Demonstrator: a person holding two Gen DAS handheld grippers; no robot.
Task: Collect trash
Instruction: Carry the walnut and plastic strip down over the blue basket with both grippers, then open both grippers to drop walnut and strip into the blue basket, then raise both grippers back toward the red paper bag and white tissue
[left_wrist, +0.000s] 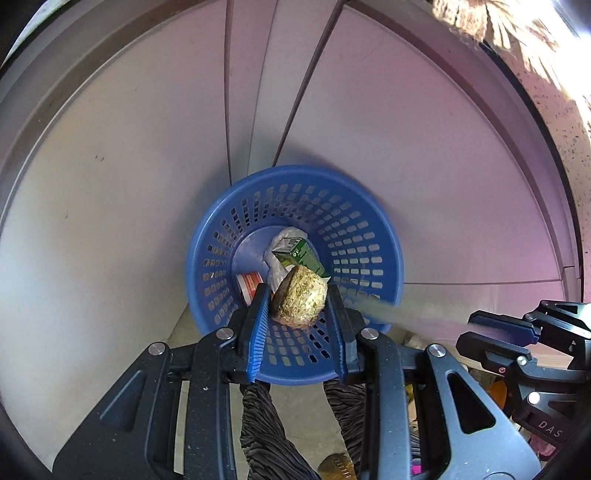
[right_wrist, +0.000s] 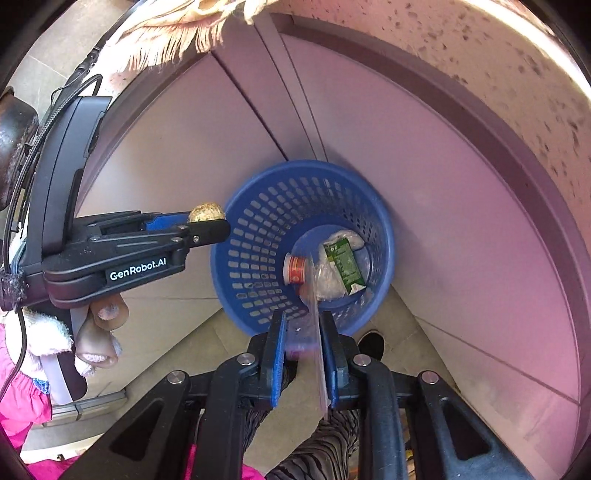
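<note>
Pale cupboard doors (left_wrist: 129, 177) stand behind the round blue plastic basket (left_wrist: 369, 229). My left tongs (left_wrist: 298, 306) squeeze a crumpled gold wrapper ball (left_wrist: 301, 301); my right tongs (right_wrist: 303, 347) pinch a thin clear plastic sheet (right_wrist: 319, 365), low in both frames. Letting go too early, I could miss the basket.

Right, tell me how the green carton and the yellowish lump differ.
The green carton is boxy and printed; the yellowish lump is rounded and rough. The carton lies at the bottom of the blue basket; the lump is gripped in the left tongs above it. Both look like trash.
</note>
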